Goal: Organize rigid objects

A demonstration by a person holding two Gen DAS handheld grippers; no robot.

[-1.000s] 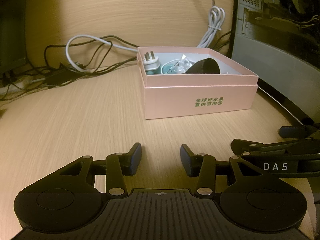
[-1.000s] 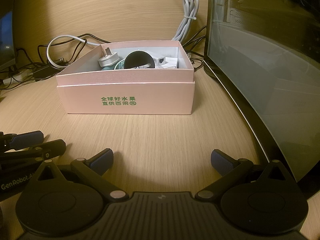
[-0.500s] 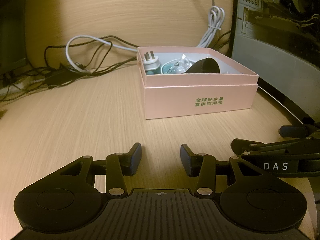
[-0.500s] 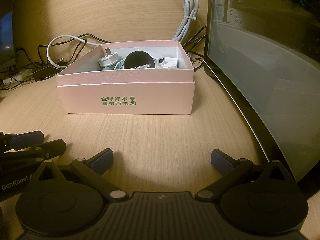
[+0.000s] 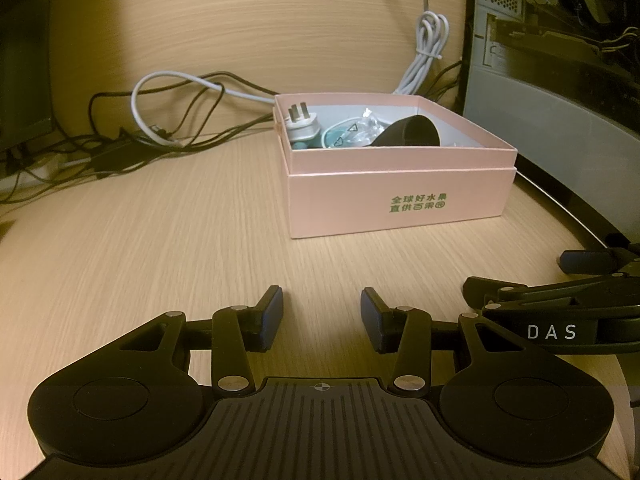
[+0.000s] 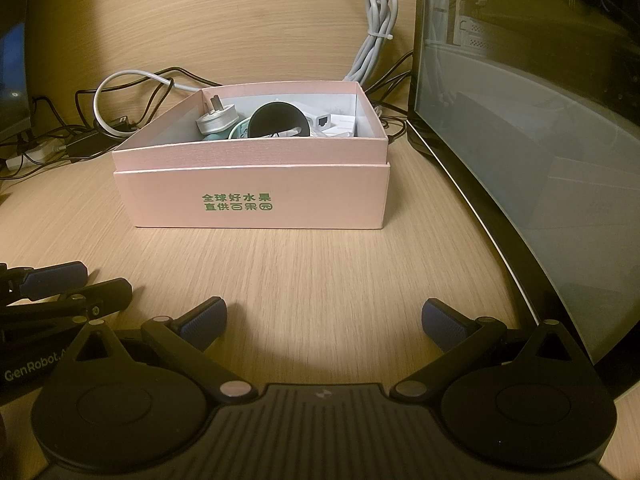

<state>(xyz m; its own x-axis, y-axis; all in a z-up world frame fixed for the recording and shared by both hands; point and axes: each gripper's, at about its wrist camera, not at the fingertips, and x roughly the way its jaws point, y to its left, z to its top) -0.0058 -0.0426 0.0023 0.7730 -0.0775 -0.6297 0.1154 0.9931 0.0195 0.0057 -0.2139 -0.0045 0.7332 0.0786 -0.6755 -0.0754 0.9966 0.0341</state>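
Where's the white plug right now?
In both wrist views the white plug lies inside the pink box, at its back left corner, prongs up, just left of the black cup.

1. Left gripper [image 5: 322, 318]: jaws apart, nothing between the pads, tilted downward over the desk [image 5: 160, 240].
2. Right gripper [image 6: 324, 322]: jaws spread wider, also empty, same downward tilt.
3. The two grippers sit side by side, close together.
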